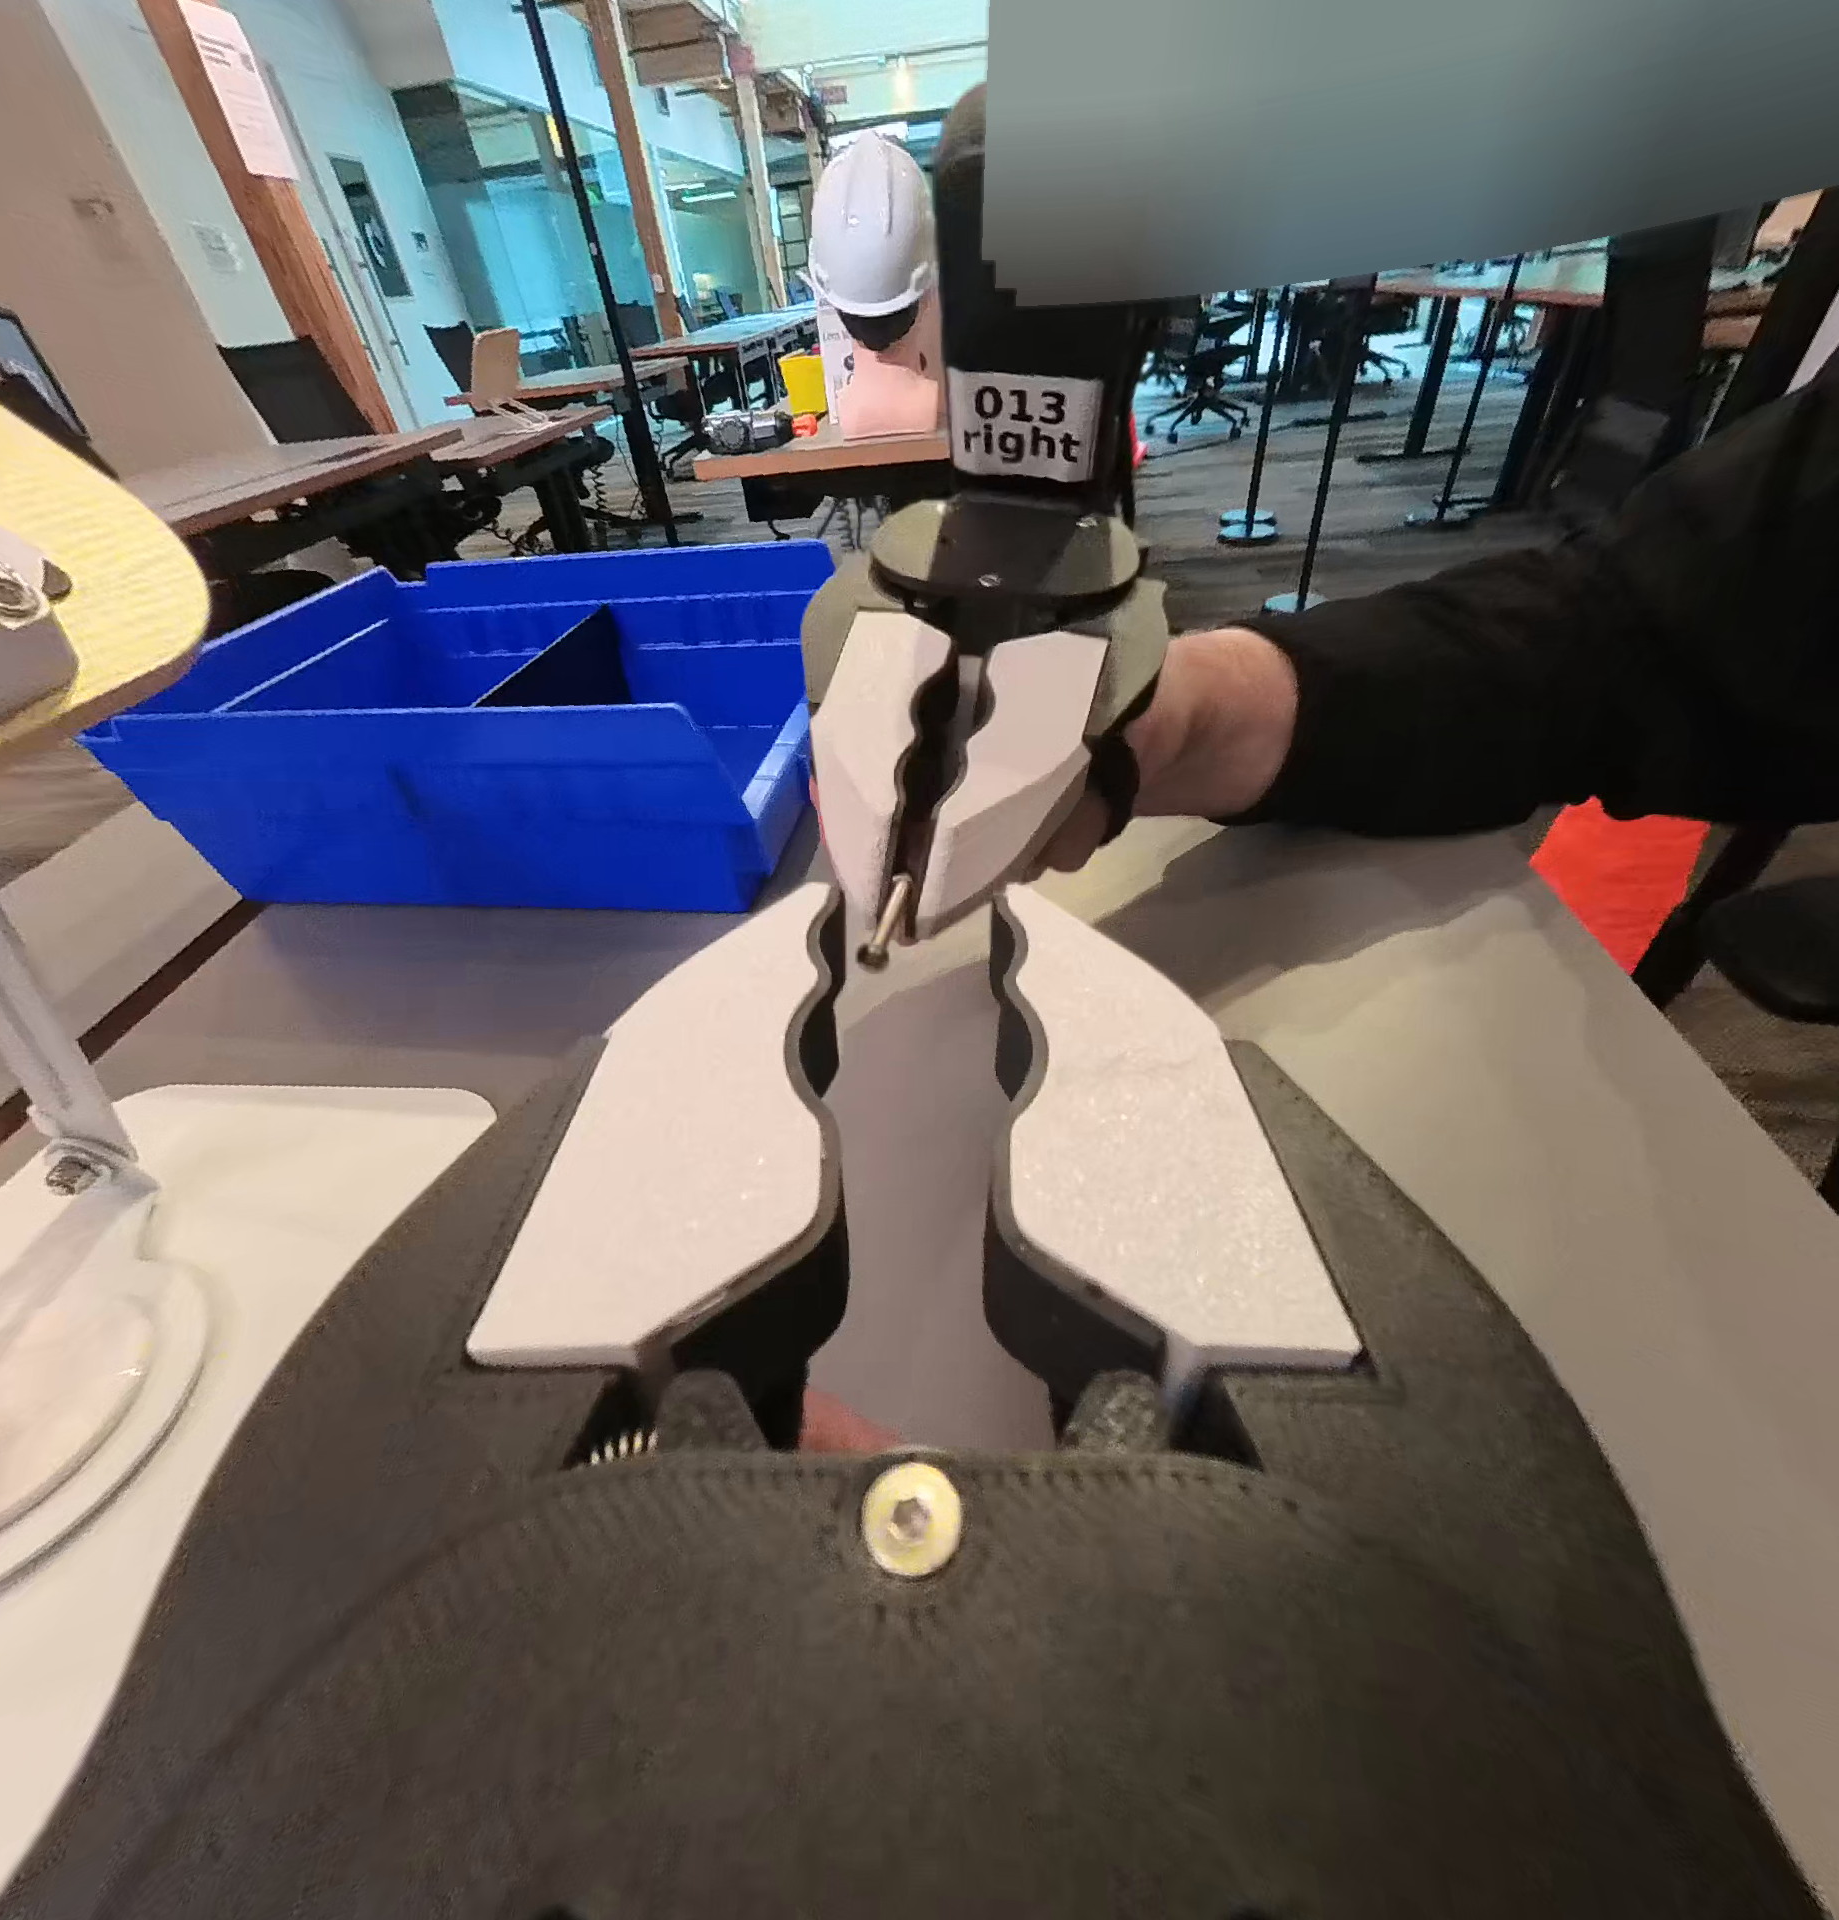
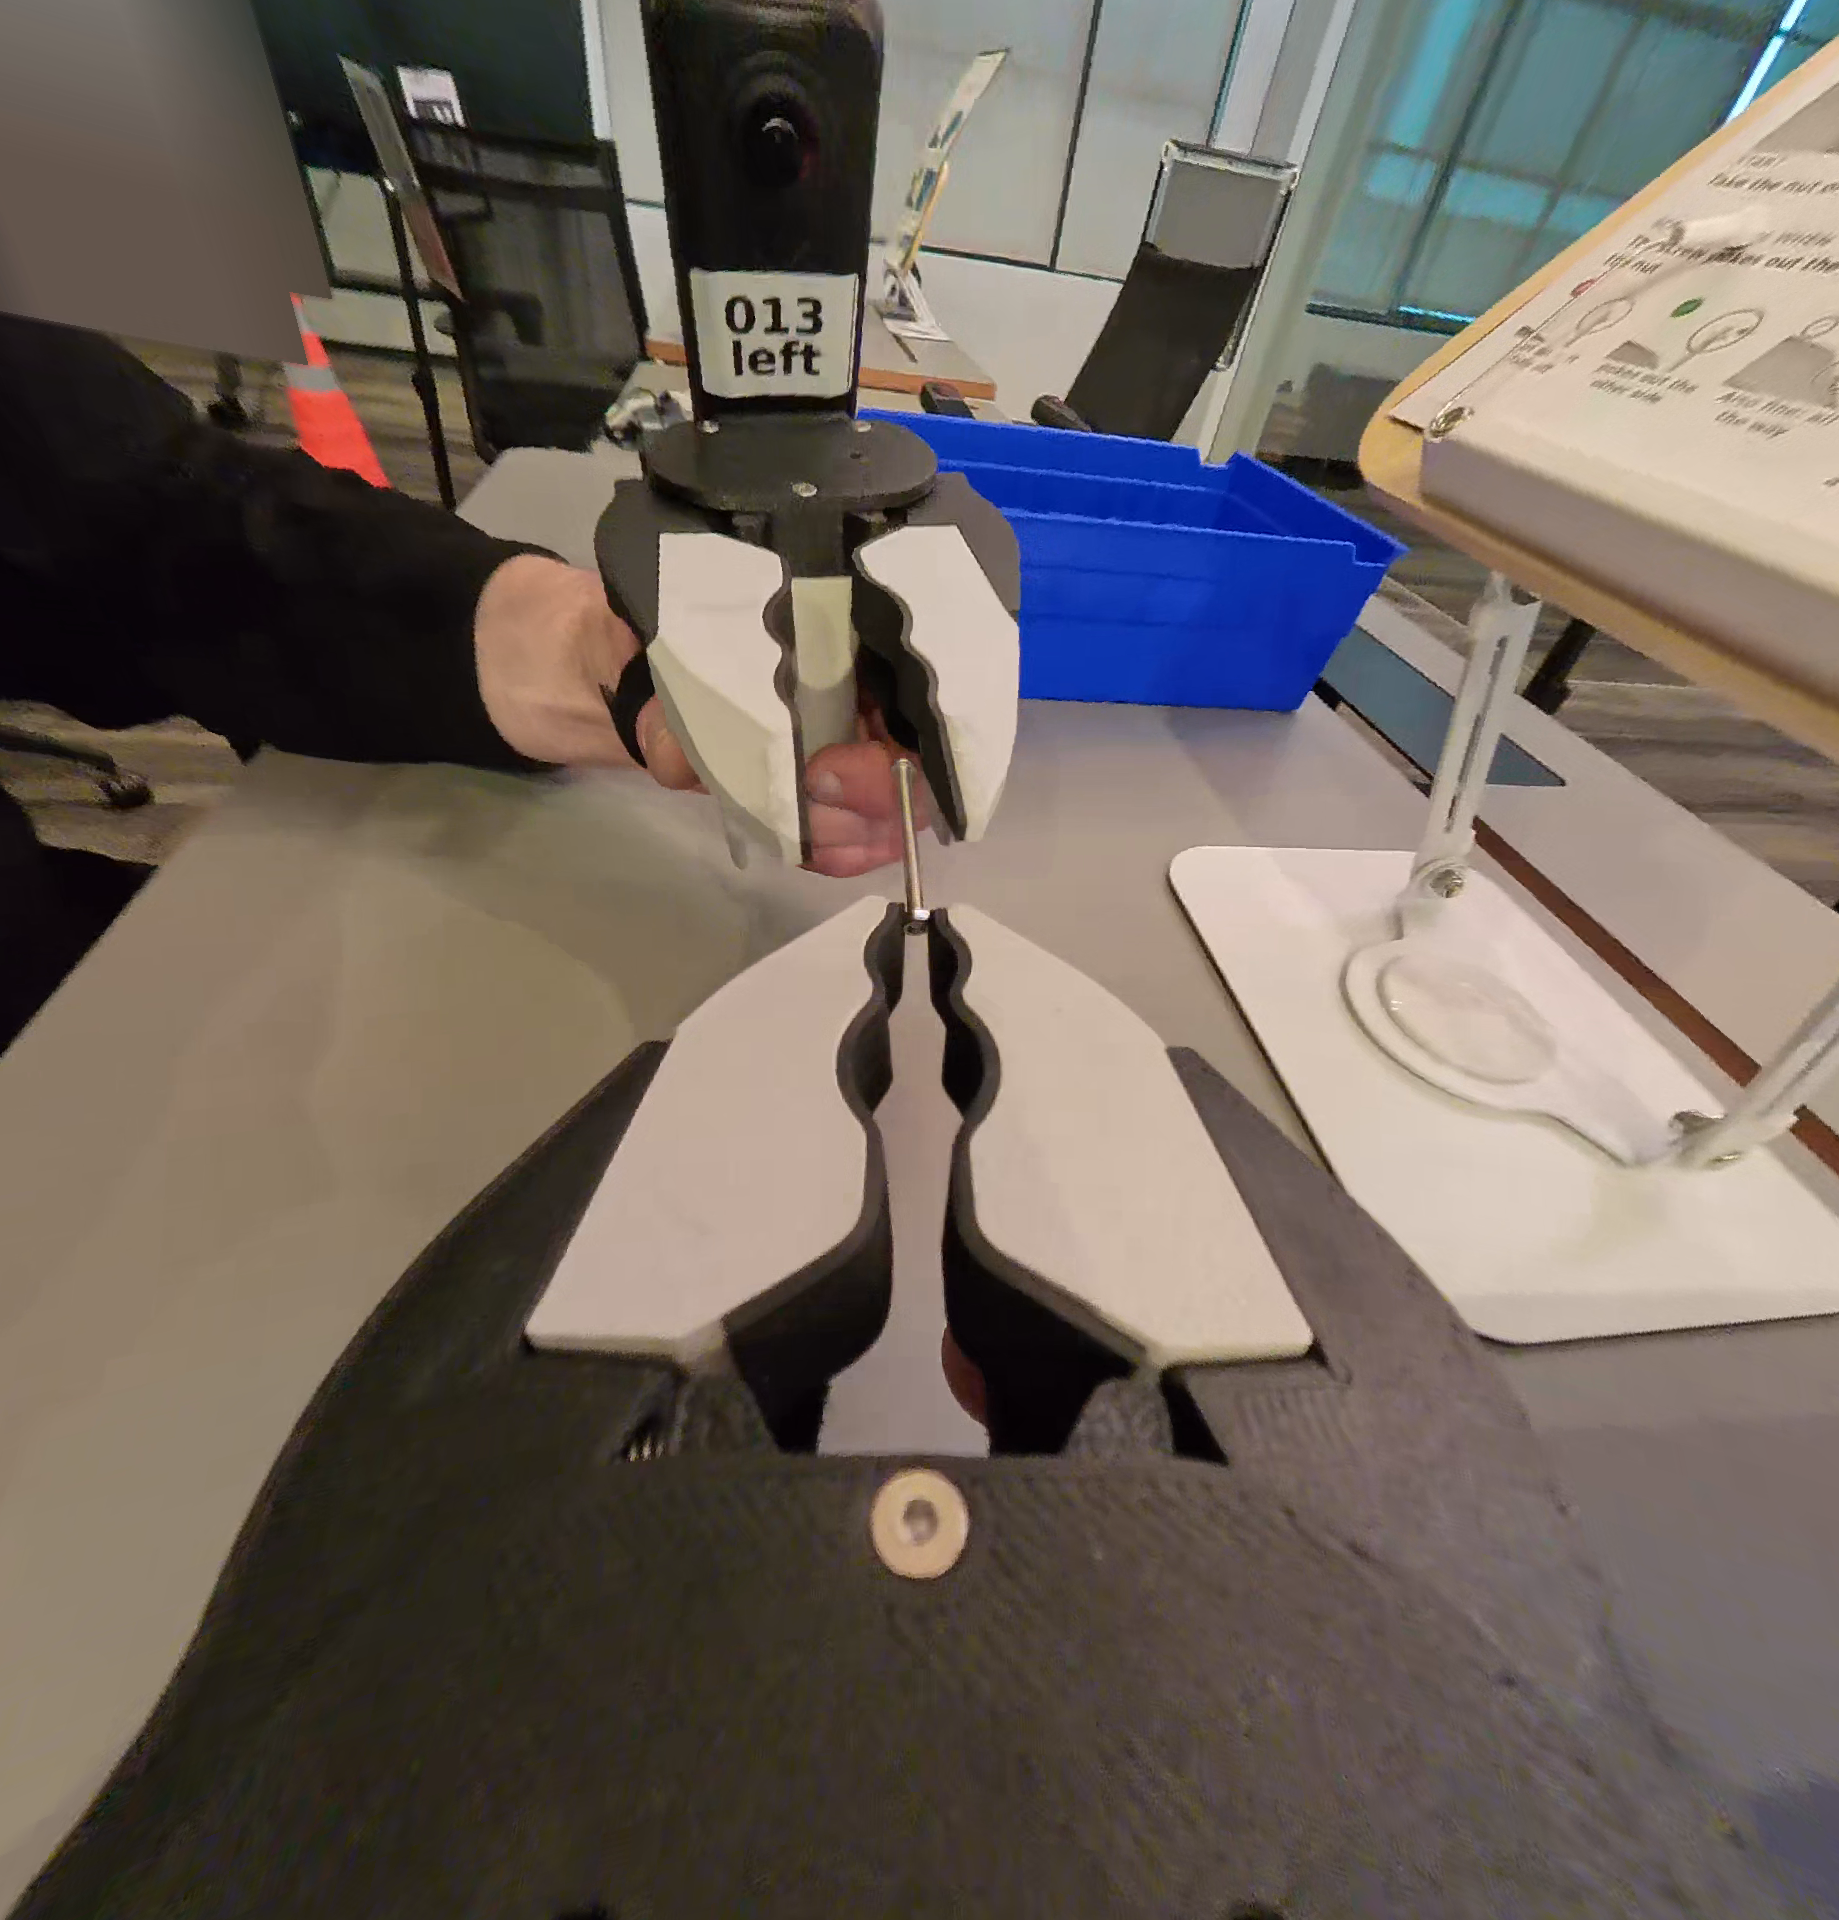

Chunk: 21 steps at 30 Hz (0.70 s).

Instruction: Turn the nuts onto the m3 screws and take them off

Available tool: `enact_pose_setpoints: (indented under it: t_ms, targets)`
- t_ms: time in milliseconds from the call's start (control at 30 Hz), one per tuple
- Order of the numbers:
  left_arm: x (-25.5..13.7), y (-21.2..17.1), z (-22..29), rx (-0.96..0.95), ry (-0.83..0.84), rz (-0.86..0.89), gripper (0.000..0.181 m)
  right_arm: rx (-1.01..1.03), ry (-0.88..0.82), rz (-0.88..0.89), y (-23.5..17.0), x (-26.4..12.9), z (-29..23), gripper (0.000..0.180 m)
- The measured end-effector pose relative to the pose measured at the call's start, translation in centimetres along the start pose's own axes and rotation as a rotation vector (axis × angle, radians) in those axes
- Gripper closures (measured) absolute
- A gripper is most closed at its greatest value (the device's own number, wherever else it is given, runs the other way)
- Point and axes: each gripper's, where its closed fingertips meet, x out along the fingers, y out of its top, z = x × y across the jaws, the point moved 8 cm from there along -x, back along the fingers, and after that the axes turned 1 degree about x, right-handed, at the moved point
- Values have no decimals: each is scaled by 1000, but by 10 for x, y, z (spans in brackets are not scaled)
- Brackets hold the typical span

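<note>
Screw (image 2: 910,840) is clamped at one end in the right gripper (image 2: 917,920), its free end reaching between the parted, empty fingers of the left gripper (image 1: 915,914). Behind, a blue bin (image 1: 458,727) is seen; beside them, a white stand base (image 2: 1497,1143) on the grey table (image 2: 271,987).
</note>
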Motion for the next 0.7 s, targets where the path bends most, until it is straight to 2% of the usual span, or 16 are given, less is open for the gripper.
enact_pose_setpoints:
  t_ms: [267, 533, 700]
  targets:
    - [1, 1, 6, 135, 35, -39, 161, 95, 84, 27, 0, -2, 2, 175]
    - [0, 2, 7, 145, 28, -43, 176, 122, 131, 14, -2, 1, -1, 175]
    - [0, 4, 8, 154, 28, -49, 177, 121, 132, 23, -1, 0, 0, 175]
